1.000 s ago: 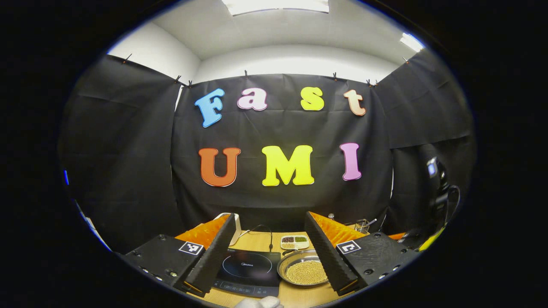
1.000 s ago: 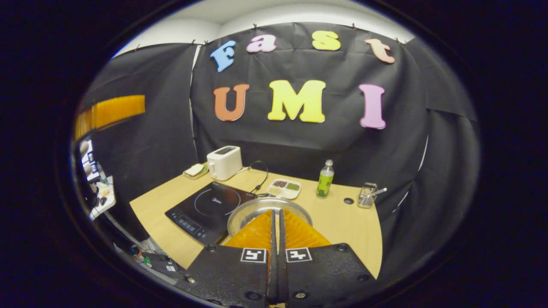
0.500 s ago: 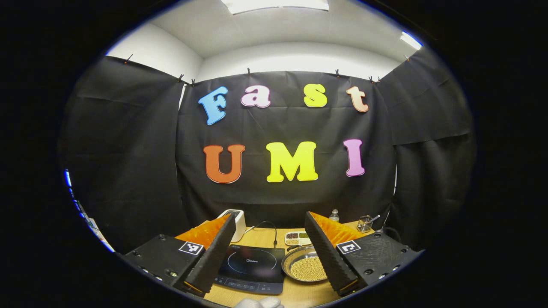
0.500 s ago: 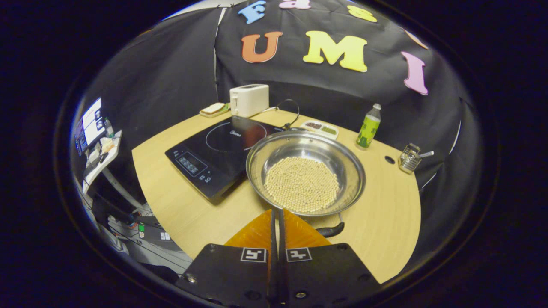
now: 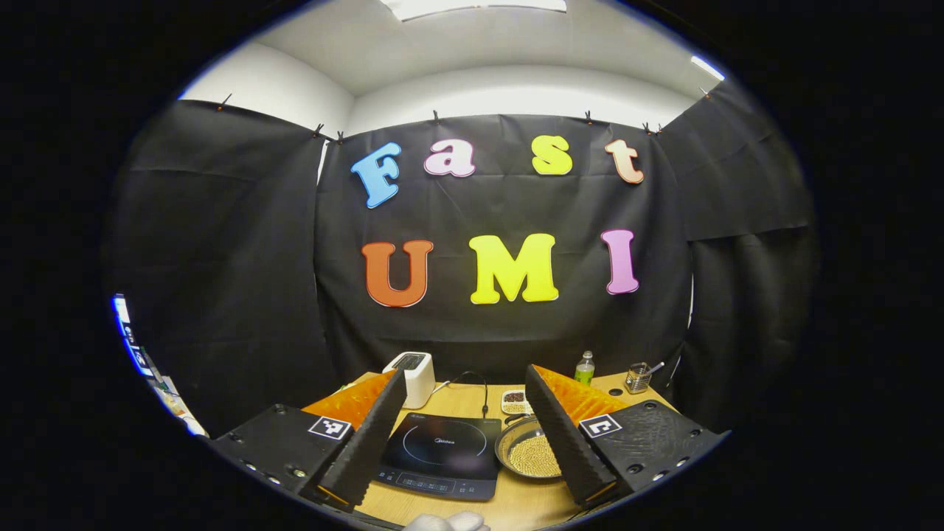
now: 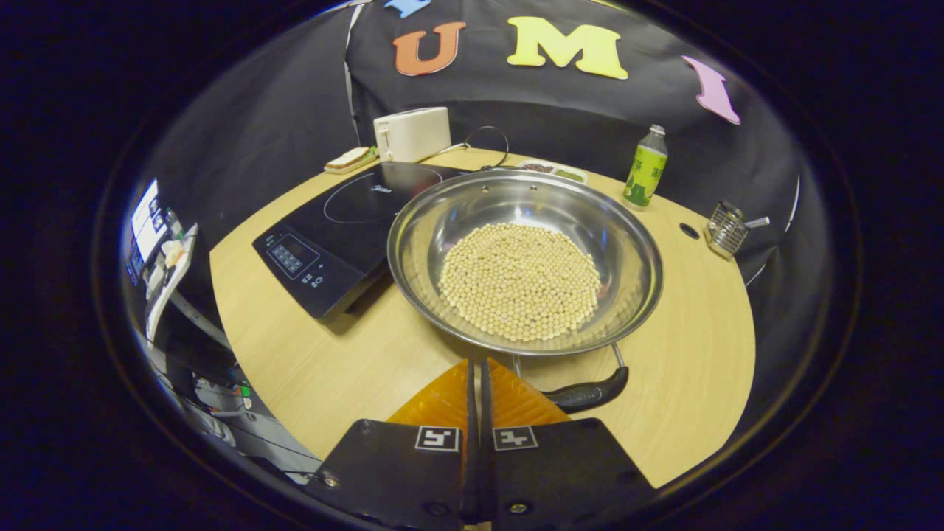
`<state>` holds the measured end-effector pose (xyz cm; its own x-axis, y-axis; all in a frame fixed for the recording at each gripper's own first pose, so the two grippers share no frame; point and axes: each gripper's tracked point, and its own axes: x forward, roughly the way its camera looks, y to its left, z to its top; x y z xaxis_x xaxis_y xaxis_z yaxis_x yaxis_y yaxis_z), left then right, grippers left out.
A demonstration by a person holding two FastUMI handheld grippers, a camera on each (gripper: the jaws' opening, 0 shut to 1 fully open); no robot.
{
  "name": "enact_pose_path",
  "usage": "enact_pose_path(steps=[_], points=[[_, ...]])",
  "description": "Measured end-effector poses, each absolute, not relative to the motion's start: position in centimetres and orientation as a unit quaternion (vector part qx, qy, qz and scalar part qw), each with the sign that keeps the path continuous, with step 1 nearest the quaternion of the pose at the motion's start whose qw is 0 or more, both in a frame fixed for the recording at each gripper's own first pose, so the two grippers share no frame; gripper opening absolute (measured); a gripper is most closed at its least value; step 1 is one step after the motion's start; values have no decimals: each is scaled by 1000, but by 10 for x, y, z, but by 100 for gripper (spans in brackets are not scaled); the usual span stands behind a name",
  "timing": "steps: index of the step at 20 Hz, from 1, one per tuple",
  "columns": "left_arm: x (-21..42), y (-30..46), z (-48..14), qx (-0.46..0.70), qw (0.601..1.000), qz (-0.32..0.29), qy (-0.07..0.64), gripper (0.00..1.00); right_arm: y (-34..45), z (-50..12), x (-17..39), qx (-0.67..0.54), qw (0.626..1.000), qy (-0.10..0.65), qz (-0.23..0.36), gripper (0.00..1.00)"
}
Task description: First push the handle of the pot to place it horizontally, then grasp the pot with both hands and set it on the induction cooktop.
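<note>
Pot (image 6: 523,258) of beans sits just ahead of the right gripper (image 6: 476,365), whose fingers are pressed together, holding nothing. Left gripper (image 5: 464,391) gapes wide, empty, cooktop (image 5: 442,453) between its fingers.

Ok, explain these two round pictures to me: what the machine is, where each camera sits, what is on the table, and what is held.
There is no robot: a person holds a two-fingered gripper in each hand, and a camera rides on each. In the left gripper view the left gripper has its jaws spread wide, holding nothing. In the right gripper view the right gripper has its jaws closed together, empty, just before the pot's handle. On the table lie the pot of beans, a cooktop, a toaster, a bottle and a small wire basket.
</note>
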<state>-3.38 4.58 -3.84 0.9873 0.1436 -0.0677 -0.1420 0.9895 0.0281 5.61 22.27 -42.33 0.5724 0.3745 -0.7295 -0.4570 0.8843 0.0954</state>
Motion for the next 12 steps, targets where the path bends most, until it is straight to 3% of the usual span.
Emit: enact_pose_path(steps=[7,12], points=[[-30,44,-43,6,997,72,40,97,212,-427,57,-43,884,404,231,0],[-27,43,-44,7,997,71,42,97,195,-430,58,-42,885,408,222,4]])
